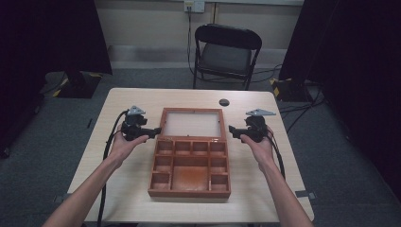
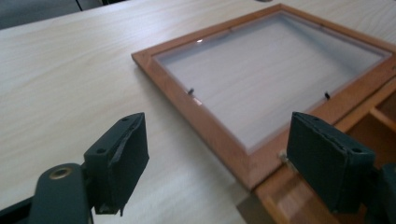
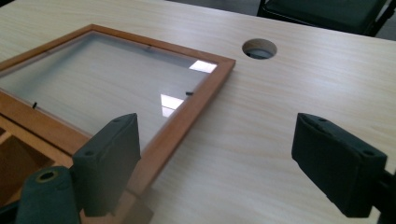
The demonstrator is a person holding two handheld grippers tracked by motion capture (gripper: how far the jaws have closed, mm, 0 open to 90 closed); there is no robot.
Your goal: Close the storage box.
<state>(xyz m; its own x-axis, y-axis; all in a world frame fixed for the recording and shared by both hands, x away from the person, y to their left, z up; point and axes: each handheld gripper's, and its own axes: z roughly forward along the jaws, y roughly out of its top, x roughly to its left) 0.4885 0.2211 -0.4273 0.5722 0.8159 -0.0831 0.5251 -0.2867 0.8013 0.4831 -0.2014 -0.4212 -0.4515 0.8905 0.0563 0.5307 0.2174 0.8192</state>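
A wooden compartment box (image 1: 191,165) lies open in the middle of the table, its glass-paned lid (image 1: 192,124) folded flat behind it. The lid's near corner shows in the left gripper view (image 2: 243,158) and its other side in the right gripper view (image 3: 177,126). My left gripper (image 1: 156,131) hovers at the lid's left edge, pointing right, jaws open and empty (image 2: 219,163). My right gripper (image 1: 231,130) hovers at the lid's right edge, pointing left, jaws open with nothing between them (image 3: 219,163). Neither gripper touches the box.
The light wooden table (image 1: 127,101) has a round cable hole (image 1: 224,102) behind the lid, also in the right gripper view (image 3: 259,48). A black chair (image 1: 226,54) stands beyond the far edge. Cables trail from both grippers along the forearms.
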